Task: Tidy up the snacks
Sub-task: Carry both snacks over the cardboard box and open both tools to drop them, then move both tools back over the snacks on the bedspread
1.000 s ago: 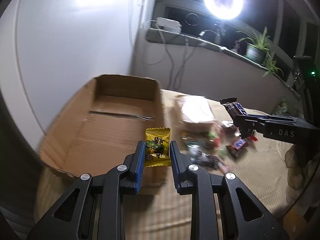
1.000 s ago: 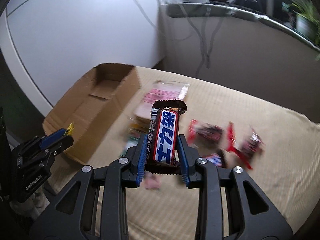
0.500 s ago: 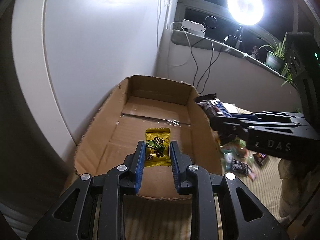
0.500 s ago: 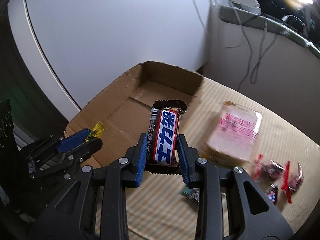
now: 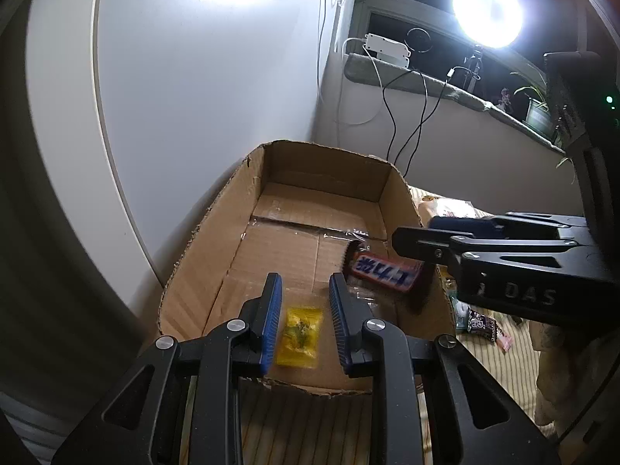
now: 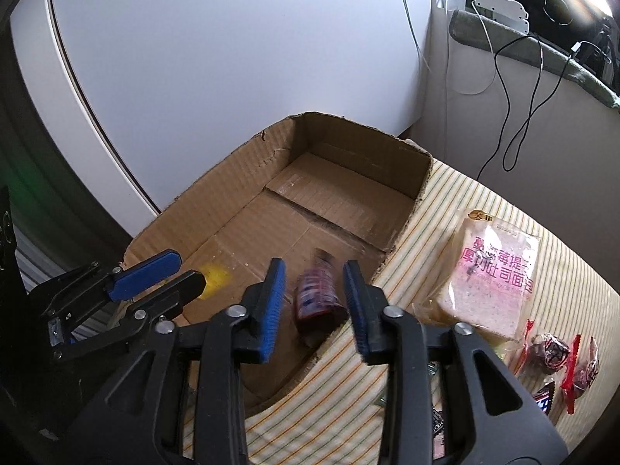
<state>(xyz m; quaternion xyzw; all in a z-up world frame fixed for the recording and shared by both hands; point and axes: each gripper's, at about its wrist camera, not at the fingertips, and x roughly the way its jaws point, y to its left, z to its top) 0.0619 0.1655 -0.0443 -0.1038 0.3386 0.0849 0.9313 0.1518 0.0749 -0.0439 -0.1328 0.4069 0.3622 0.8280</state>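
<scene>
Item 1, cardboard box: open-topped, low-walled, on a striped cloth surface against a white wall.

Item 2, left gripper: poised over the box's near end. Its blue fingers stand narrowly apart and clear of the yellow candy packet, which shows between them against the box floor at about 6 o'clock of the box. Whether the packet rests flat or is in mid-drop is unclear.

Item 3, chocolate bar: red and blue wrapper with white lettering, inside the box by its right wall, at 3 o'clock from the candy. In the right wrist view it is blurred, so it may not have settled.

Item 4, right gripper: above the box's right edge. Its jaws have just been opening; the fingers stand moderately apart, and the bar appears between them, touched by neither.

Item 5, bread bag: pink-printed sliced toast, on the cloth at 3 o'clock of the box.

Item 6, small wrapped sweets: red and dark wrappers, loose on the cloth at 5 o'clock of the bread.
</scene>
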